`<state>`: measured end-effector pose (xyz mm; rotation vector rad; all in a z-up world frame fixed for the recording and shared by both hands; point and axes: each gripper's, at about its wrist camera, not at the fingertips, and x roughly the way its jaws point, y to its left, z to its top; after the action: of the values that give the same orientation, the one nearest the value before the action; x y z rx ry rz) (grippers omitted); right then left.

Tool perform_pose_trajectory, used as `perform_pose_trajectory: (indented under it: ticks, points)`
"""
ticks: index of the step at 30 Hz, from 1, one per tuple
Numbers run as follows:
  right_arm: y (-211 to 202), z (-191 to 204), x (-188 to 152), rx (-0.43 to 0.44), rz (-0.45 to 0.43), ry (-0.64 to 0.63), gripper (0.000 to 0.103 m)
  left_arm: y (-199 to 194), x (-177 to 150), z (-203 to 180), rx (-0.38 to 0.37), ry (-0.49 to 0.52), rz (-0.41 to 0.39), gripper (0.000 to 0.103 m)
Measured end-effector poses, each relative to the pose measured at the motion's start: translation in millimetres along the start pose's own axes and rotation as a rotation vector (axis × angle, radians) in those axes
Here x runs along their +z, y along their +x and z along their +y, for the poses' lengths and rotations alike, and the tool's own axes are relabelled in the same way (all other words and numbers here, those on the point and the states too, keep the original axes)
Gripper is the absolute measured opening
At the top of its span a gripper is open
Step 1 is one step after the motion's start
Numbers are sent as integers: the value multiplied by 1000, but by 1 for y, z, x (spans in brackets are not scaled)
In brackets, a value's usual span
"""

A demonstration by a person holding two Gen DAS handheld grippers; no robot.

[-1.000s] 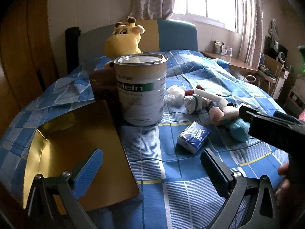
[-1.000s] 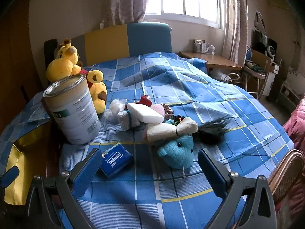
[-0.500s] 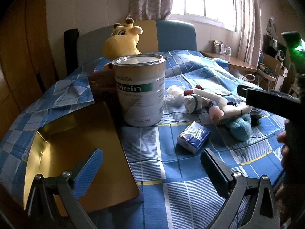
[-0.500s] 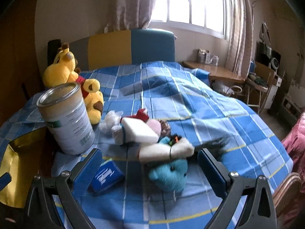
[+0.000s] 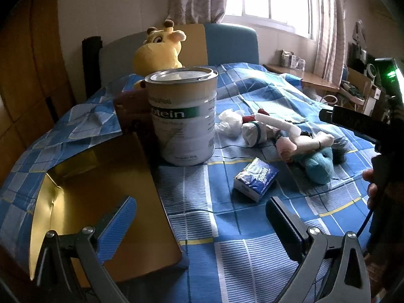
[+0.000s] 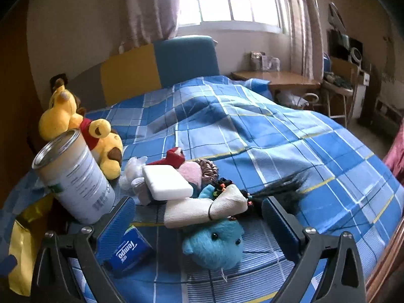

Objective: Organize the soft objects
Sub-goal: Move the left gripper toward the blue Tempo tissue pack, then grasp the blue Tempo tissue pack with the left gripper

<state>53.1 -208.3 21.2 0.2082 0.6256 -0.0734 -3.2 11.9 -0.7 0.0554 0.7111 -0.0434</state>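
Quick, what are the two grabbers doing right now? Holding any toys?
Left gripper: open, holding nothing.
Right gripper: open, holding nothing, with the blue plush toy just ahead between its fingers.

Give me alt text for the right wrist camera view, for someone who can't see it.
An open right gripper hovers over a blue plaid bed, aimed at a teal plush toy under a rolled cream cloth and a white sponge. To the left stand a tall metal can, a blue tissue pack and yellow stuffed animals.
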Motion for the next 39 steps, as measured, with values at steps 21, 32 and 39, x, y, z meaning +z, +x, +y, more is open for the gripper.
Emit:
perform_pose_trajectory:
  ticks: [21,32,39]
  points:
    - [7,-10,1,9,31,65,102,5,0,-13,-47,42,19,103]
    - [6,-26,1,22,33,149,102,31,18,-21,-252,-23,87,103]
    - [10,-41,0,38,56,231,102,67,32,-47,-298,74,188,103]
